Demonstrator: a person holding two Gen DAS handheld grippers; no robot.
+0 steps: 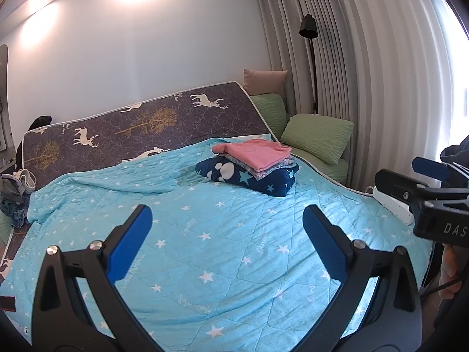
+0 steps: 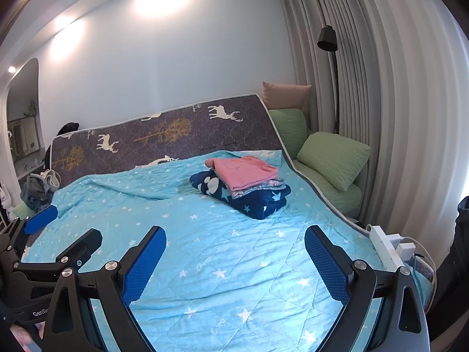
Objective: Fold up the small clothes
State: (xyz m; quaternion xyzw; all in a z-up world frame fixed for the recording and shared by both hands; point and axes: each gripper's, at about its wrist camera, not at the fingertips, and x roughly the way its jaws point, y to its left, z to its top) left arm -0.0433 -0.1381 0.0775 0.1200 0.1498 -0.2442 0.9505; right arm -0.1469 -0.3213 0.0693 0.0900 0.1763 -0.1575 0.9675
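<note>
Three folded garments form one stack (image 1: pixel 252 164) on the turquoise star-print quilt (image 1: pixel 205 249), toward the bed's far right corner: a pink top (image 2: pixel 244 171) lies over a pale patterned piece, on a navy star-print one (image 2: pixel 255 201). Both the left gripper (image 1: pixel 227 234) and the right gripper (image 2: pixel 234 252) hover over the quilt's near edge, fingers spread wide, grasping nothing. A loose heap of clothes (image 1: pixel 14 196) sits at the quilt's far left corner, and green pillows (image 2: pixel 332 158) lie beyond the bed's right edge.

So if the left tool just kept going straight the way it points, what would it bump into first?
Probably the blue star quilt: the open left tool points slightly down at bare quilt. The folded clothes stack lies farther on and to the right, though depth is hard to judge.
</note>
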